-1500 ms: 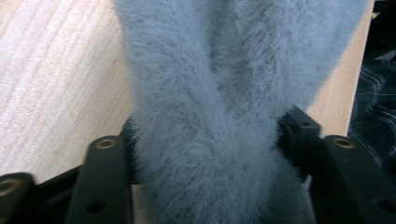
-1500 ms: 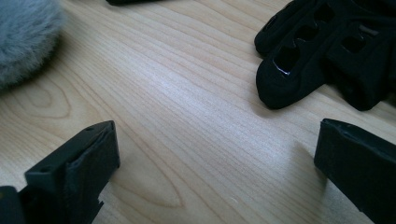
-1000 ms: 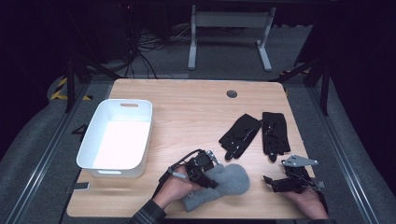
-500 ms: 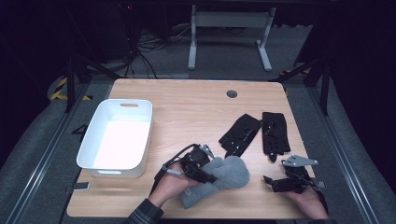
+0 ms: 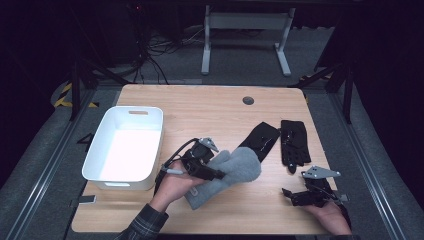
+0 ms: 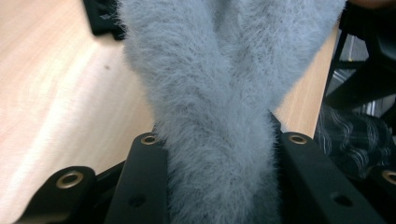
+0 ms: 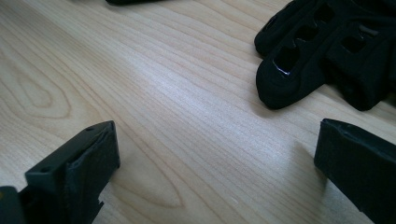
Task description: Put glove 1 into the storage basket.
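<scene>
Grey fuzzy mitten (image 6: pixel 219 116) is pinched between the jaws of the left hand-held gripper (image 5: pixel 207 170), its pile bulging past them and hiding the pads, so the mitten's cuff end cannot be made out. It sits above the table (image 5: pixel 200 107), right of the white bin (image 5: pixel 125 150). Farther right, beyond two black gloves (image 5: pixel 292 142), the right hand-held gripper (image 5: pixel 305 195) rests with jaws spread.

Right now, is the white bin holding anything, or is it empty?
Empty. In the high view the white bin shows a bare white floor, and the grey mitten is outside it, clamped in the left tongs above the table.
</scene>
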`<state>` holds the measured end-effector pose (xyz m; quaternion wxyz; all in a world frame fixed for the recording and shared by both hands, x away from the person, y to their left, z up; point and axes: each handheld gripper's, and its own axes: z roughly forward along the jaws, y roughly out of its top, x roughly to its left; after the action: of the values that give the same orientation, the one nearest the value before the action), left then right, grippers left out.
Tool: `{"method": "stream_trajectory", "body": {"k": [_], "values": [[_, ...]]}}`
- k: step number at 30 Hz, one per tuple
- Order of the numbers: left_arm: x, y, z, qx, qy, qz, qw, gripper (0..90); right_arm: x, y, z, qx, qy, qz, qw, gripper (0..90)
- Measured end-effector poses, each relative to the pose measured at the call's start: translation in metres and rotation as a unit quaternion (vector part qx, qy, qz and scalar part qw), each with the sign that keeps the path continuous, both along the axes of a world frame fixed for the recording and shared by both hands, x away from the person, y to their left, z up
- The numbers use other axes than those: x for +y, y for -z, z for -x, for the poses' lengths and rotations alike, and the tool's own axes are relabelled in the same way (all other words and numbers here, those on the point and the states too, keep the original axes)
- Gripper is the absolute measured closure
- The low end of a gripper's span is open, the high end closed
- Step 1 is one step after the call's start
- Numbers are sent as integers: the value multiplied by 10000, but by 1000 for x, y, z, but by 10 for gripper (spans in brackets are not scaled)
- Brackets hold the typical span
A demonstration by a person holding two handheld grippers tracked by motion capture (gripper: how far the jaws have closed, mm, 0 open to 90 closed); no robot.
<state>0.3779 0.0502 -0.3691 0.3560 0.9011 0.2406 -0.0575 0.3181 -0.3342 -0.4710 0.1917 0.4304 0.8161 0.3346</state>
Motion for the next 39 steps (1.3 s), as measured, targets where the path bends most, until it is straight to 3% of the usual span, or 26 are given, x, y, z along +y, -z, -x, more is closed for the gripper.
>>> {"method": "stream_trajectory", "body": {"k": [18, 23, 32, 39], "values": [[41, -48, -25, -186, -558, 150, 9982, 674, 0, 0, 0, 0, 0, -1, 10000, 4], [52, -55, -30, -220, -661, 170, 9974, 674, 0, 0, 0, 3, -7, -10, 10000, 4], [79, -73, -39, -285, -960, 185, 9948, 674, 0, 0, 0, 3, -7, -11, 10000, 4], [106, -81, -43, -306, -1276, 222, 9911, 674, 0, 0, 0, 3, -6, -12, 10000, 4]]}}
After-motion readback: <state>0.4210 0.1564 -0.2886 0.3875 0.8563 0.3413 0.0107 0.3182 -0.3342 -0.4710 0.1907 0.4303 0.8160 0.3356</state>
